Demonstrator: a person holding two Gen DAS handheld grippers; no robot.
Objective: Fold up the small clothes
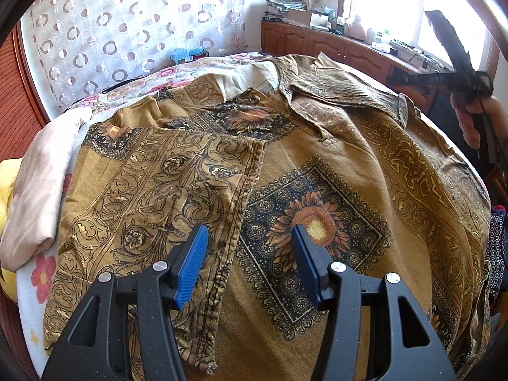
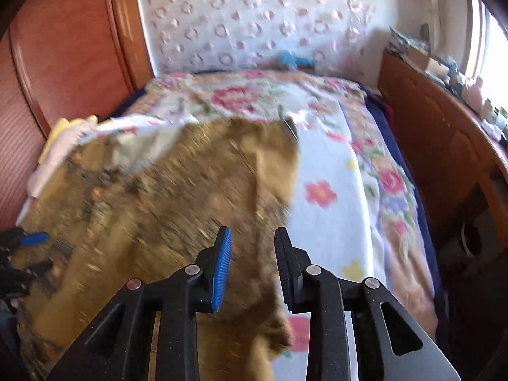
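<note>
A mustard-brown patterned shirt [image 1: 285, 165] with dark sunflower squares lies spread on the bed, one sleeve folded across its left side. My left gripper [image 1: 249, 231] is open and empty, hovering over the shirt's lower middle. My right gripper [image 2: 253, 238] is open, above the shirt's right edge [image 2: 190, 197], which looks blurred by motion. The right gripper also shows in the left wrist view [image 1: 457, 76], raised at the far right beyond the shirt. The left gripper shows in the right wrist view [image 2: 28, 244] at the far left edge.
The floral bedsheet [image 2: 330, 171] covers the bed. Folded pale cloths [image 1: 41, 174] lie at the bed's left side. A wooden cabinet [image 1: 333, 44] with clutter stands under the window on the right. A wooden headboard [image 2: 73, 41] and circle-pattern curtain [image 1: 127, 16] stand behind.
</note>
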